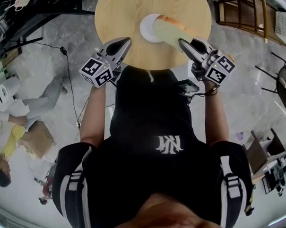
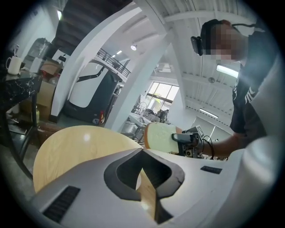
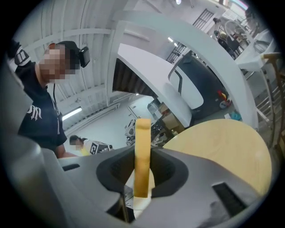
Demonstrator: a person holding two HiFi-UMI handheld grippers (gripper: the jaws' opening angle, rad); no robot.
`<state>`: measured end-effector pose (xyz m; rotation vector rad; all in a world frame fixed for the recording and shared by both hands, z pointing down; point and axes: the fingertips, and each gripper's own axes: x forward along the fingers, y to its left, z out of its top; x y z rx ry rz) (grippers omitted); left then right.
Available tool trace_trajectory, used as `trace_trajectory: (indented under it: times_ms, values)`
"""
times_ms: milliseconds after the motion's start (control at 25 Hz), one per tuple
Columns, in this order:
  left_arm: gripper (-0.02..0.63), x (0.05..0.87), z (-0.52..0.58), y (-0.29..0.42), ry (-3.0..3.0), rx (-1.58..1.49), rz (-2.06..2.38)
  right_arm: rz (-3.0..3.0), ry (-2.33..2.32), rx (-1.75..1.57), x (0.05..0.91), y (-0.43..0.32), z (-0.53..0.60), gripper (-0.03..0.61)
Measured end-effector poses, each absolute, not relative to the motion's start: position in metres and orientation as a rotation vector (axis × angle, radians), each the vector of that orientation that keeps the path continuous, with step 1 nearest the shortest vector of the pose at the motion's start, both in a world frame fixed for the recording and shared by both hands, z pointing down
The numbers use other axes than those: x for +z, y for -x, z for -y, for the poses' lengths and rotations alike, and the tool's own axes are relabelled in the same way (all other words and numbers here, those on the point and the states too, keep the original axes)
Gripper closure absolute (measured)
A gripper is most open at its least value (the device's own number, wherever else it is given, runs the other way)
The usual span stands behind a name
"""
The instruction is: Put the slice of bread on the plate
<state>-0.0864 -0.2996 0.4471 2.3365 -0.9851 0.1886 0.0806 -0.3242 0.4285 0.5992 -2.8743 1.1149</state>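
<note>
R gripper (image 1: 184, 42) jaws clamped on pale, tan-crusted bread slice (image 1: 168, 31), over small white round plate (image 1: 146, 26), set back from round wooden table's (image 1: 119, 15) near edge. L gripper (image 1: 123, 43) jaws together, empty. Step: placing. Next: lower, tilt flat, release.

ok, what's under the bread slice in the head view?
A round white plate on the round light wooden table. The pale slice of bread, clamped in the right gripper, covers the plate's right part; whether they touch cannot be told.
</note>
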Motion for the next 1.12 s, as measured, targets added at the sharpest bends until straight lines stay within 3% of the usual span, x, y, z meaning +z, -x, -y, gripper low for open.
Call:
trace_trajectory:
  times_ms: [520,760,1120]
  values:
    - [0.601,0.485,0.309,0.052,-2.319,0.179,0.930,2.681,-0.469,1.299,0.480,-0.081,0.305,0.486]
    - [0.601,0.532,0.315,0.055,-2.327,0.187,0.898,2.580,-0.402,1.502,0.523,-0.059,0.310,0.486]
    - [0.601,0.540,0.322,0.074,-2.352,0.142,0.919,2.454,-0.382,1.599,0.557,-0.037,0.315,0.486]
